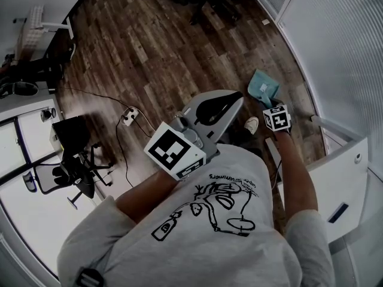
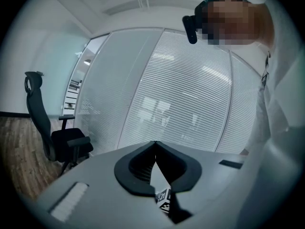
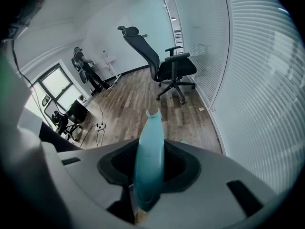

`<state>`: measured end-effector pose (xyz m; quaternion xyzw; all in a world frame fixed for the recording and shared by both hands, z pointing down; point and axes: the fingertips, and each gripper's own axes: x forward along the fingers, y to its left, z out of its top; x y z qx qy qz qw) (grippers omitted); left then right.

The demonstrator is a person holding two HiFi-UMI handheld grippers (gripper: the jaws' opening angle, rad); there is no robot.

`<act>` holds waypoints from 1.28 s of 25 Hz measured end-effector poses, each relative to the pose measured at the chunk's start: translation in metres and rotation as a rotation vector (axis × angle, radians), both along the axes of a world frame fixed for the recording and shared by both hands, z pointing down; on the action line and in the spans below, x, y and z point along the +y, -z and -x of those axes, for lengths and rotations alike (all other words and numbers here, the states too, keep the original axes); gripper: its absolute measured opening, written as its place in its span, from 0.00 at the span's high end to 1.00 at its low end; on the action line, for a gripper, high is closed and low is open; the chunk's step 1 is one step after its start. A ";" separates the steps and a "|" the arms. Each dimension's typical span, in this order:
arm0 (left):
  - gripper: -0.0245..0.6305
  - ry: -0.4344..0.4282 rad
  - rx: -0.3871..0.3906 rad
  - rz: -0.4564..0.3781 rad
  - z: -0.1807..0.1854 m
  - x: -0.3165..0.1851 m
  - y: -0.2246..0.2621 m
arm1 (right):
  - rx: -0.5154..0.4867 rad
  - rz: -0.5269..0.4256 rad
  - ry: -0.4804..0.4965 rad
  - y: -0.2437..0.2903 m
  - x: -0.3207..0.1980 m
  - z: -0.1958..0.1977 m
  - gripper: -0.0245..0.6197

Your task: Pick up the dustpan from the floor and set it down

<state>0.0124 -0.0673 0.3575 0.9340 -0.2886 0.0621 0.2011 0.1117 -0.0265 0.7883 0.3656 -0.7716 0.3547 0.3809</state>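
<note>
The fingers (image 3: 114,168) of the right gripper (image 3: 150,141) grasp the teal dustpan (image 1: 263,87) by its handle, low near the floor (image 1: 155,52) beside the glass wall (image 1: 341,46) (left gripper (image 2: 155,144) clenched, empty); the person should settle it flat before releasing.

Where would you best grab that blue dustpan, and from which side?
Grip the dustpan by its slim handle, coming from the handle end, away from the wide end. The handle fits between jaws; the right tool is clamped across it.

Teal plastic dustpan (image 1: 263,87): between fingers (image 3: 113,168) of right gripper (image 1: 269,104), beside slatted glass wall (image 1: 338,52).
White power strip (image 1: 128,116): on wooden plank floor (image 1: 149,46), left of left gripper (image 1: 238,96).
</note>
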 end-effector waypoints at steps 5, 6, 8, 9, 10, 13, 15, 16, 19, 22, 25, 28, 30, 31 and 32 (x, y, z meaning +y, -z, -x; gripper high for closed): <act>0.96 0.000 -0.004 0.003 -0.001 0.000 -0.002 | -0.024 0.038 0.009 -0.007 0.017 0.011 0.81; 0.96 0.000 -0.004 0.004 -0.001 -0.001 -0.002 | -0.030 0.051 0.012 -0.009 0.021 0.015 0.81; 0.96 0.001 -0.003 0.005 -0.001 -0.002 -0.002 | -0.040 0.076 0.020 -0.012 0.029 0.021 0.81; 0.96 0.002 -0.002 0.006 0.000 -0.003 -0.001 | -0.042 0.084 0.023 -0.013 0.033 0.024 0.82; 0.96 0.003 -0.001 0.006 0.000 -0.004 -0.001 | -0.044 0.091 0.023 -0.014 0.036 0.026 0.82; 0.96 0.007 -0.002 0.004 0.002 -0.003 -0.002 | -0.046 0.101 0.016 -0.018 0.043 0.030 0.82; 0.96 0.009 -0.004 0.006 0.003 -0.003 -0.005 | -0.048 0.106 0.011 -0.022 0.045 0.031 0.83; 0.96 0.010 -0.004 0.008 0.003 -0.004 -0.006 | -0.047 0.109 0.008 -0.023 0.046 0.031 0.83; 0.96 0.014 -0.002 0.012 0.005 -0.004 -0.006 | -0.043 0.118 -0.012 -0.026 0.048 0.030 0.83; 0.96 0.013 -0.001 0.010 0.006 -0.002 -0.004 | -0.042 0.118 -0.029 -0.024 0.050 0.029 0.83; 0.96 0.014 0.000 0.008 0.009 0.000 -0.002 | -0.050 0.133 -0.032 -0.025 0.053 0.032 0.83; 0.96 0.015 0.002 0.006 0.009 0.000 -0.004 | -0.079 0.163 -0.033 -0.027 0.056 0.037 0.81; 0.96 0.015 0.005 0.003 0.009 0.001 -0.004 | -0.093 0.172 -0.030 -0.025 0.058 0.041 0.77; 0.96 0.015 0.007 0.002 0.009 0.002 -0.004 | -0.100 0.177 -0.031 -0.024 0.059 0.043 0.75; 0.96 0.015 0.008 0.000 0.010 0.002 -0.003 | -0.106 0.182 -0.033 -0.024 0.061 0.044 0.73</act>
